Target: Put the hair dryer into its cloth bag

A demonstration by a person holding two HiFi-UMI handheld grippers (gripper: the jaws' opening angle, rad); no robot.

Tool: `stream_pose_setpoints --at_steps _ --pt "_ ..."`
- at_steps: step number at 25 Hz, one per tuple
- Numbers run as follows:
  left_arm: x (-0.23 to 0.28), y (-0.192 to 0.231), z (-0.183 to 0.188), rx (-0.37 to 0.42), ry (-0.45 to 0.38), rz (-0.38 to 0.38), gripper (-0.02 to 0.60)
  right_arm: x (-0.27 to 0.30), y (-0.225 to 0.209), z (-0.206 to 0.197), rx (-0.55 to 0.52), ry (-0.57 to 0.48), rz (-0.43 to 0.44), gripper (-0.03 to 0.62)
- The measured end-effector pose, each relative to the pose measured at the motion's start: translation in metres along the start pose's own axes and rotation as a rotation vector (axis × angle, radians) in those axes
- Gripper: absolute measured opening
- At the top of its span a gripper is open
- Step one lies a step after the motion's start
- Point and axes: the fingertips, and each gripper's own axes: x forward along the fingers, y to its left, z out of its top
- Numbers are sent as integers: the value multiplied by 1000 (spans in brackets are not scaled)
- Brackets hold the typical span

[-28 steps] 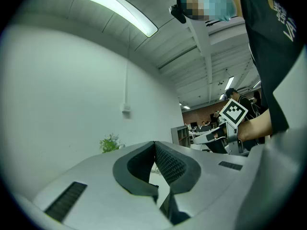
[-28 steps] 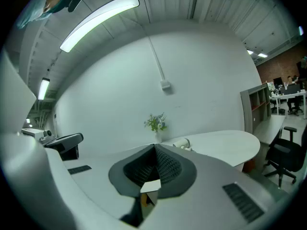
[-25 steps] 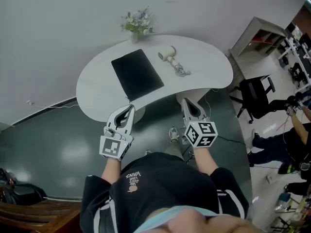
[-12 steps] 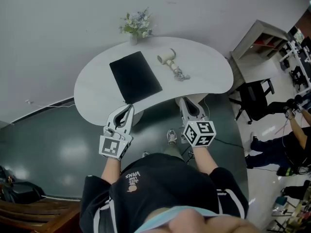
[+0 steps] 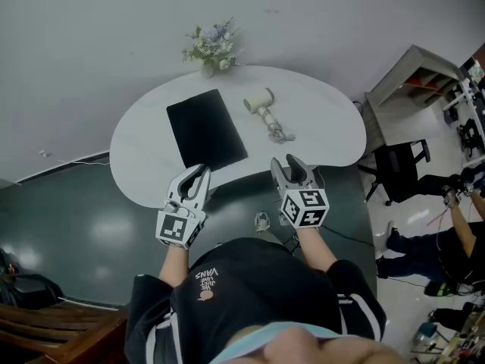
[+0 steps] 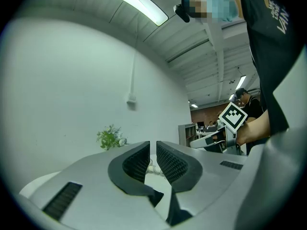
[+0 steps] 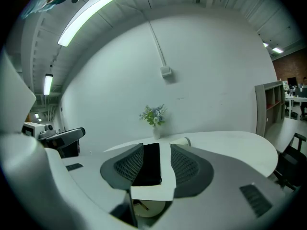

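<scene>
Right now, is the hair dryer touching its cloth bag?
Apart. The head view shows bare white table between the hair dryer and the flat black cloth bag.

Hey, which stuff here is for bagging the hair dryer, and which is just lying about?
For the job:
hair dryer
bag

Just lying about:
flowers
chair
shelf

Open-plan office: a white curved table [image 5: 144, 165] stands against a plain wall, with a black swivel chair [image 5: 398, 165] and an open shelf unit [image 5: 424, 78] off its right end. Strip lights [image 7: 93, 13] run overhead.
</scene>
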Motion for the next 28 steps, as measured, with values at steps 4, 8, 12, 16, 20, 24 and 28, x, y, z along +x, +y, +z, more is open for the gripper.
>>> stream_pose_setpoints --at_steps 4,8,12,16,20,24,28 --pt "22 6 -19 1 34 28 103 22 -21 -2 -10 27 15 169" --pt "42 8 -33 -12 60 52 134 40 -42 -5 -17 55 35 187" --pt "60 10 -52 -15 105 84 183 60 -62 -6 -30 85 63 204" --pt "76 9 -68 -32 145 123 210 78 -82 -8 -49 125 92 212" --pt "86 11 -81 -23 159 181 218 96 -97 -11 -71 165 133 215" --pt "88 12 -93 -6 191 235 219 110 -107 -16 -100 210 180 216" --pt "87 18 -102 -12 223 270 219 129 -112 -23 -131 253 197 222"
